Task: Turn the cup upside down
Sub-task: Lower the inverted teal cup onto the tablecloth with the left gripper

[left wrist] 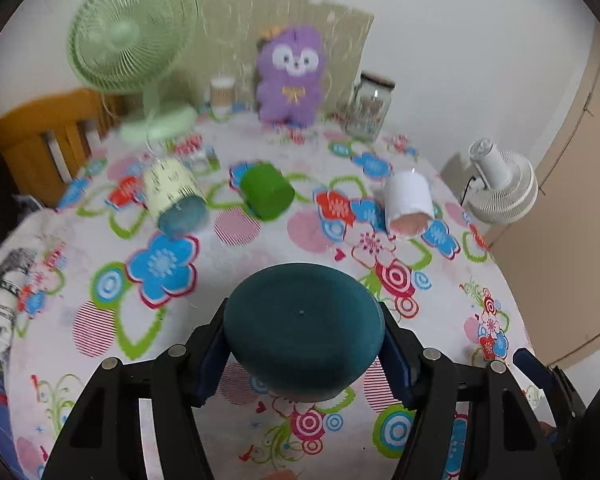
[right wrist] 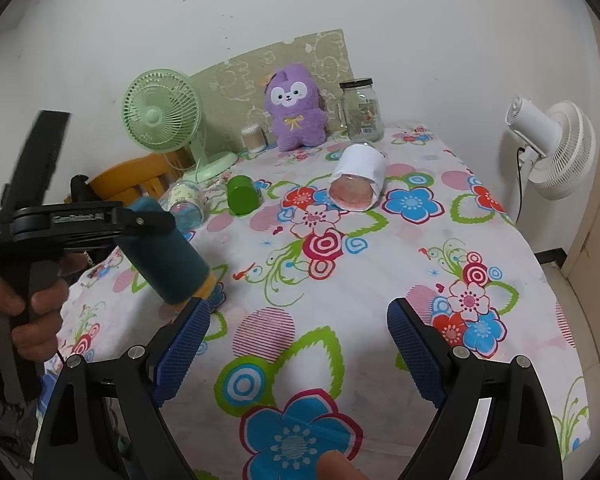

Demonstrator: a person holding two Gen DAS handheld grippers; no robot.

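Gripping the teal cup (left wrist: 304, 328) tilted above the table (right wrist: 380, 260), the left fingers (left wrist: 214, 360) should keep rotating slowly — firm squeeze — while the right fingers (right wrist: 414, 356) hang wide open, empty.

Four cups: one dark teal (left wrist: 304, 332), one green (left wrist: 266, 191), one cream with a blue base (left wrist: 175, 194), one white (left wrist: 408, 204). Two fans, one pale green (right wrist: 162, 118) and one white (right wrist: 556, 148); one purple plush toy (right wrist: 296, 114); one clear glass jar (right wrist: 360, 110); one small container of cotton swabs (right wrist: 253, 139). One flowered surface (right wrist: 380, 264), one wooden chair (left wrist: 44, 136), two grippers, left (left wrist: 304, 354) and right (right wrist: 298, 346).
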